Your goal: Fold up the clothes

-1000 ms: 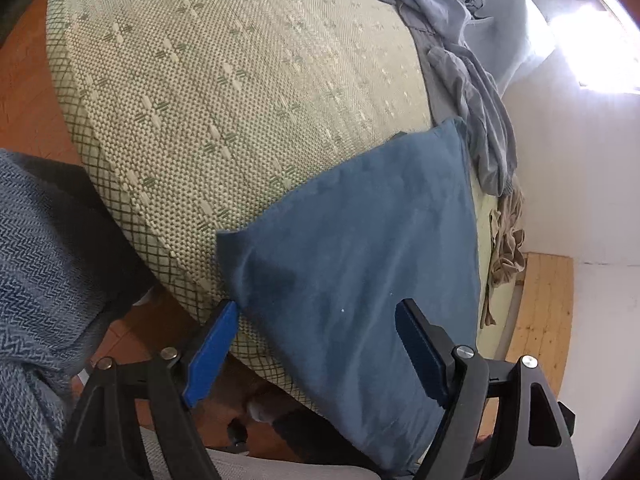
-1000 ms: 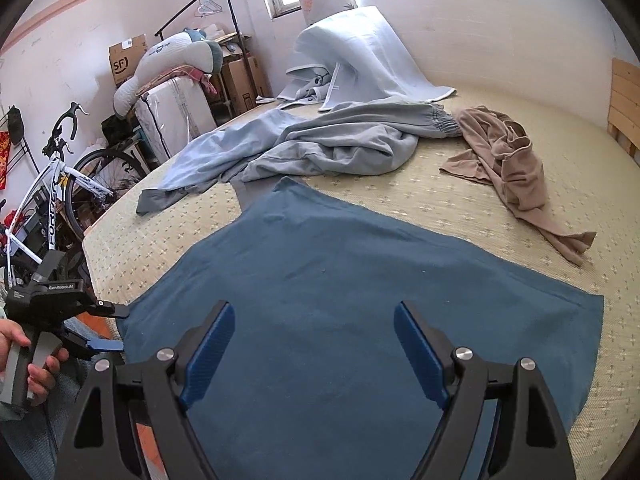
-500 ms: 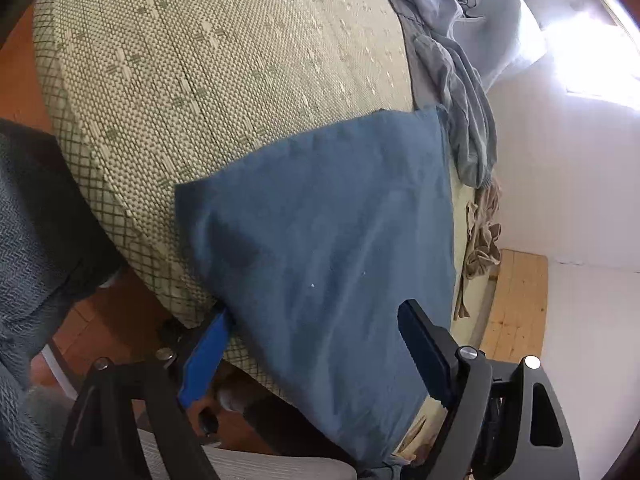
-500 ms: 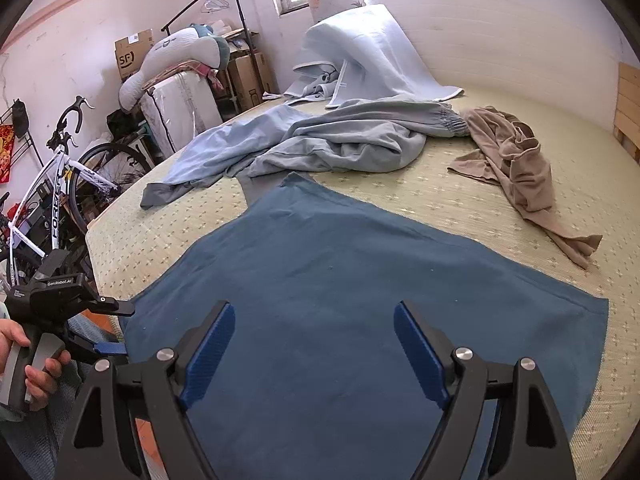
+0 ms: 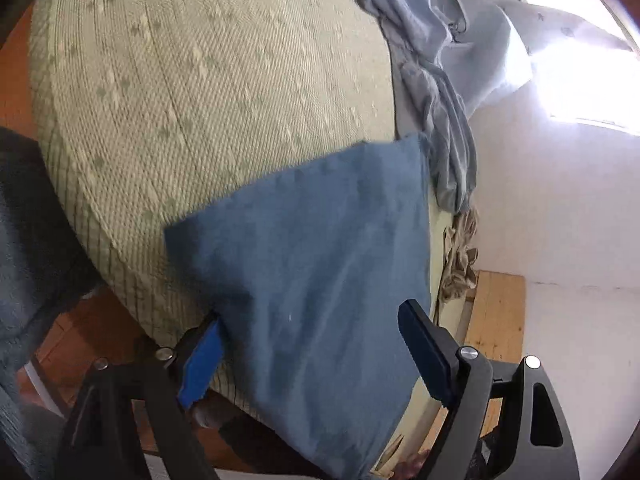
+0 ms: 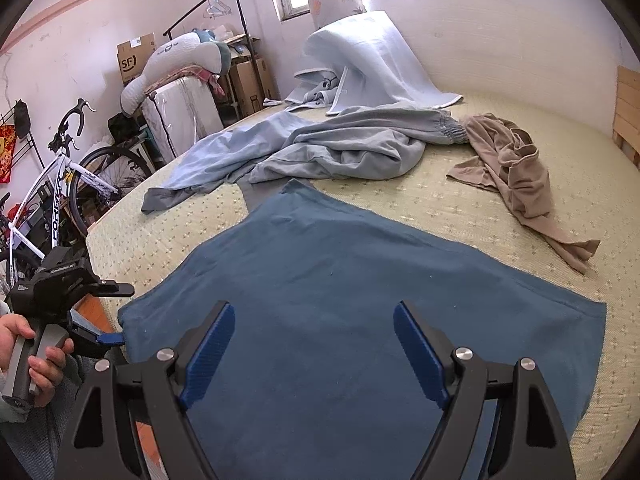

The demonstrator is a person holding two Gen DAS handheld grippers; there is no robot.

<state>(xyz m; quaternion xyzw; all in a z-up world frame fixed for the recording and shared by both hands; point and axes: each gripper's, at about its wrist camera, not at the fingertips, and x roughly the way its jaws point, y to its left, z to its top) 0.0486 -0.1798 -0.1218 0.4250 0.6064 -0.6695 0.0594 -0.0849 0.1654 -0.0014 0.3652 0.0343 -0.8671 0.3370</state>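
Observation:
A dark blue garment [image 6: 352, 288] lies spread flat on the bed's woven mat [image 6: 520, 216]; its near edge drapes over the bed side [image 5: 312, 280]. My left gripper [image 5: 312, 356] is open at the garment's near left corner, its fingers straddling the hanging edge. The right wrist view shows that gripper [image 6: 108, 338] in a hand, by the corner. Over the garment's near middle my right gripper [image 6: 312, 350] stands open, holding nothing.
Light blue trousers [image 6: 320, 152] and a tan garment [image 6: 516, 172] lie crumpled further back, with a pale blue blanket [image 6: 360, 60] against the wall. A bicycle [image 6: 60, 188], clothes rack and boxes stand left of the bed. A wooden headboard [image 6: 628, 112] is at right.
My left gripper has moved in along the bed's edge, so the blue garment's corner now sits between its fingers. The right gripper has barely shifted.

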